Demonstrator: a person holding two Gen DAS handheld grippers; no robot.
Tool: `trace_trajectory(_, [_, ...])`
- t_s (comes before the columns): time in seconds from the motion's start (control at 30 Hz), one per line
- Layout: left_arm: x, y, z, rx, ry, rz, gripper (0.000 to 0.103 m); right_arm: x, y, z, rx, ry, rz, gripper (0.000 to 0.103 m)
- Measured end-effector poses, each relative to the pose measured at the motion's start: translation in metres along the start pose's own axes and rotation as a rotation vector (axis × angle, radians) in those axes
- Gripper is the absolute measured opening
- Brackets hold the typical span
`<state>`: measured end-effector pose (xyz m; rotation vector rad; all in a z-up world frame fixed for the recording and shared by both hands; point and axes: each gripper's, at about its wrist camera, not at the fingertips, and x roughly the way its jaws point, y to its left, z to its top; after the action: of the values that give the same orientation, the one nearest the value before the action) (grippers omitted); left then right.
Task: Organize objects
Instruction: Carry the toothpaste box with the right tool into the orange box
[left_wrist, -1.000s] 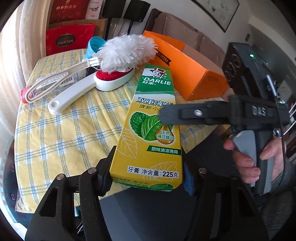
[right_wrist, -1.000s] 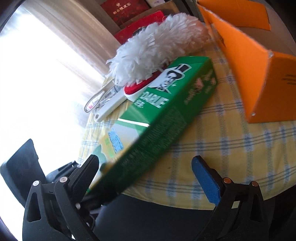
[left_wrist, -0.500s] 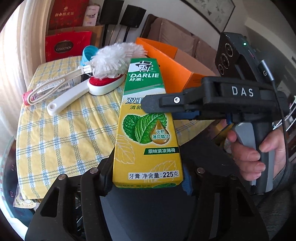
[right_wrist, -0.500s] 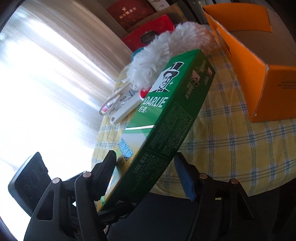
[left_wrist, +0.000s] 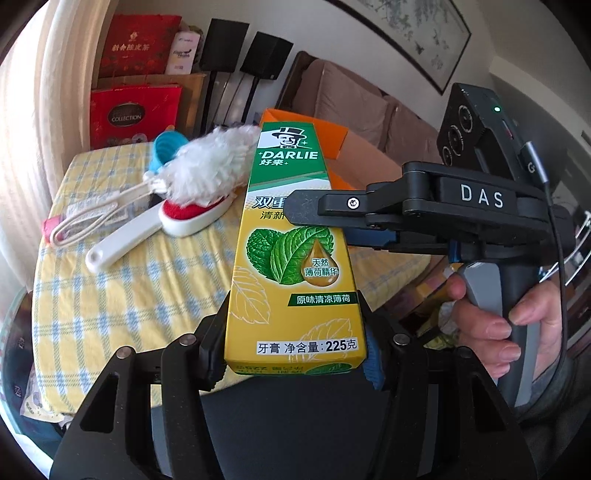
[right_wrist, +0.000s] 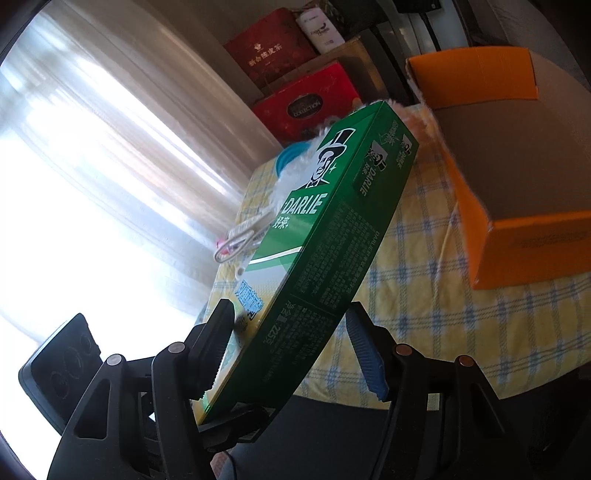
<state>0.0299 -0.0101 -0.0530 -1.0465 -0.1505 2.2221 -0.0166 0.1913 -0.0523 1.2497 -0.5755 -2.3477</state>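
A green and yellow Darlie toothpaste box (left_wrist: 291, 258) hangs tilted above the table's near edge, its far end higher. My left gripper (left_wrist: 295, 343) is shut on its near end, one pad on each long side. My right gripper (right_wrist: 288, 325) comes in from the right and is shut on the same box (right_wrist: 332, 229) across its flat faces. Its upper finger (left_wrist: 332, 203) lies over the printed top. An open orange cardboard box (left_wrist: 340, 136) stands behind on the table; in the right wrist view the orange box (right_wrist: 517, 236) is at the right.
The table wears a yellow checked cloth (left_wrist: 129, 295). On it lie a white fluffy duster (left_wrist: 210, 166), a white-handled brush with a red pad (left_wrist: 122, 243) and a blue cup (left_wrist: 164, 147). Red gift boxes (left_wrist: 133, 114) stand behind. A person's hand (left_wrist: 491, 332) grips the right handle.
The right gripper closed from wide open onto the box. Both grippers rose, lifting the box off the cloth, and the table looks further below.
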Motion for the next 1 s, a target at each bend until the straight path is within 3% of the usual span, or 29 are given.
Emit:
trace_trajectory(0.4, [0.049, -0.044, 0.067, 0.021, 0.022, -0.027, 0.054, -0.033, -0.041, 0.066, -0.026, -0.043, -0.09, 0.063])
trace_trajectory(0.57, [0.078, -0.058, 0.099, 0.021, 0.041, -0.017, 0.054, -0.053, -0.073, 0.086, 0.021, -0.037, -0.091, 0.063])
trace_trajectory(1.0, [0.16, -0.077, 0.145, 0.021, 0.134, 0.028, 0.056, -0.034, -0.168, 0.156, 0.191, 0.058, -0.025, 0.057])
